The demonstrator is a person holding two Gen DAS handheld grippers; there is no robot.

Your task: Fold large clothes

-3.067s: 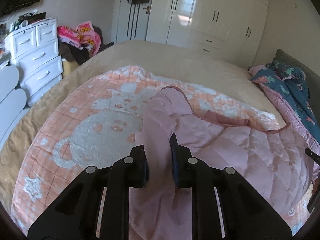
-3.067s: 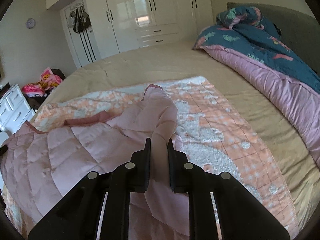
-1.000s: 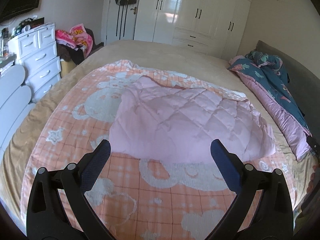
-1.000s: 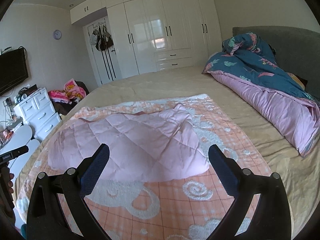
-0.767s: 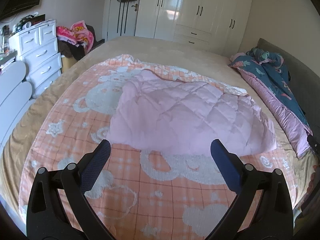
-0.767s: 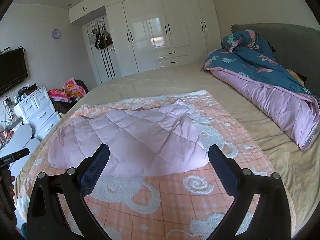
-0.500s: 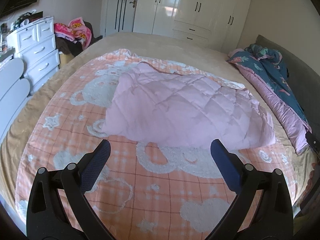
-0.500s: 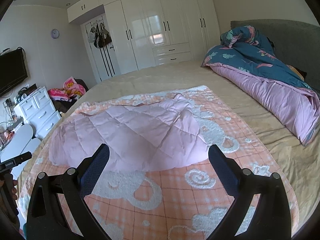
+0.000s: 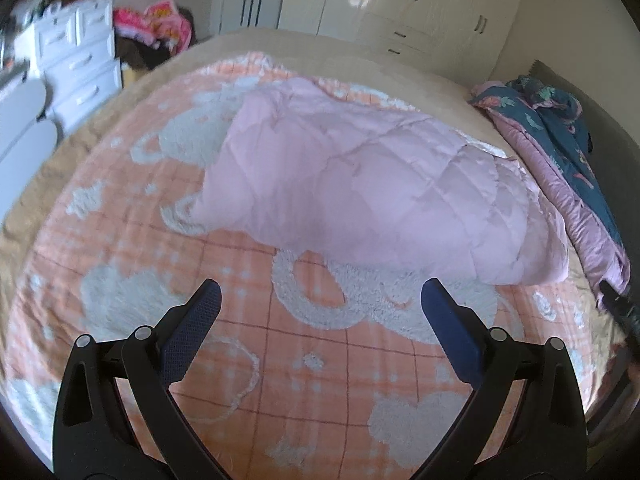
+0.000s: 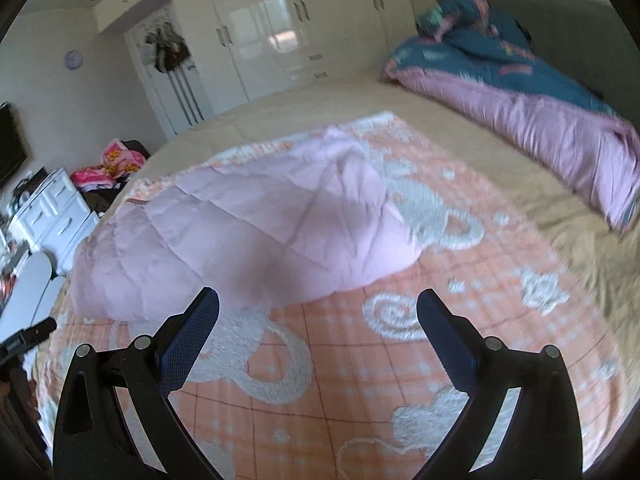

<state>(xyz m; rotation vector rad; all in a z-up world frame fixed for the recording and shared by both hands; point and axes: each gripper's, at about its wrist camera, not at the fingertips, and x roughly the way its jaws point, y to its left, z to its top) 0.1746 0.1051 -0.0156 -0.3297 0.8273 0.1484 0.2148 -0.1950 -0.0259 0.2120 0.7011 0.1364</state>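
A pale pink quilted jacket (image 9: 360, 184) lies folded in a wide flat bundle on an orange-and-white blanket (image 9: 312, 360) spread over the bed. It also shows in the right wrist view (image 10: 256, 232). My left gripper (image 9: 320, 296) is open and empty, held above the blanket just short of the jacket's near edge. My right gripper (image 10: 318, 300) is open and empty, over the blanket at the jacket's near edge.
A rolled blue-and-pink duvet (image 10: 520, 108) lies along the headboard side of the bed. White drawers (image 9: 76, 64) and a heap of pink clothes (image 9: 160, 28) stand beside the bed. White wardrobes (image 10: 280, 40) line the far wall.
Both grippers, earlier shut on the jacket, have let it go and opened. In the last second both views have dropped closer to the jacket.
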